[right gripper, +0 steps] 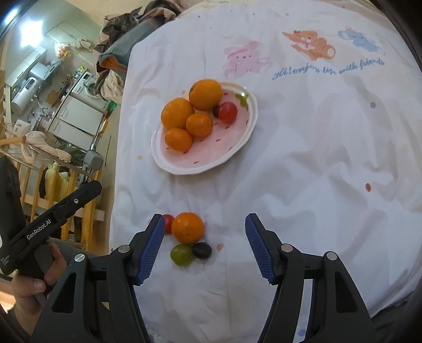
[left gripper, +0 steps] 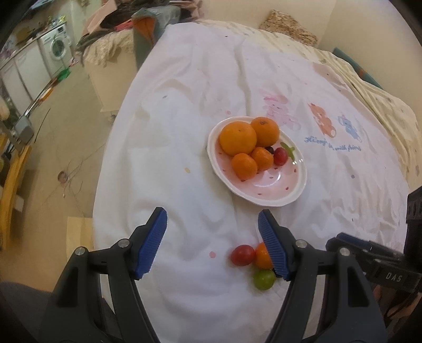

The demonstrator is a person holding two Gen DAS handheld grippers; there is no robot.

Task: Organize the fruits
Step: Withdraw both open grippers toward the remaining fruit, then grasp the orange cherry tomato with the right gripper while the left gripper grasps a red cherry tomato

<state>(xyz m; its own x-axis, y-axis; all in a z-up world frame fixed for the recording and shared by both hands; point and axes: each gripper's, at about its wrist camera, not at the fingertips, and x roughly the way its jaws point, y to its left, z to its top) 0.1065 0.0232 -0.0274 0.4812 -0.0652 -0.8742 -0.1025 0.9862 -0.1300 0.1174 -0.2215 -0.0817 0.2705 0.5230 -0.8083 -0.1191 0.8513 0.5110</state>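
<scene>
Nearest the left wrist camera, the left claw (left gripper: 212,244) hangs with its blue pads (left gripper: 151,244) apart and nothing between them, pointing down at a white sheet (left gripper: 184,132) printed with cartoon animals that covers the surface. Just beside its right pad lies a small cluster of loose fruit: a red cherry tomato (left gripper: 242,254), a small orange (left gripper: 261,254) partly hidden behind the pad, and a green grape (left gripper: 263,279) at the near side. None of them is gripped. Seen from the right wrist, the right claw (right gripper: 203,246) is likewise spread wide and holds nothing; the same cluster sits toward its left pad, with the small orange (right gripper: 187,227) in the middle, the red cherry tomato (right gripper: 168,223) half hidden behind the pad, the green grape (right gripper: 181,253) in front and a dark grape (right gripper: 201,250) touching it on the right. Farther up the sheet stands a pink oval plate (right gripper: 211,155) with a white scalloped rim and strawberry specks. On it are four oranges (right gripper: 177,113), two larger ones at the back and two smaller ones in front, all touching, plus a red tomato (right gripper: 227,112) and a dark grape (right gripper: 215,111) tucked between it and the rear orange. At the left edge of the right wrist view a hand (right gripper: 34,279) grips the handle of the left tool. Beyond the sheet's left edge are a washing machine (left gripper: 56,48) and a heap of clothes (left gripper: 126,23).
</scene>
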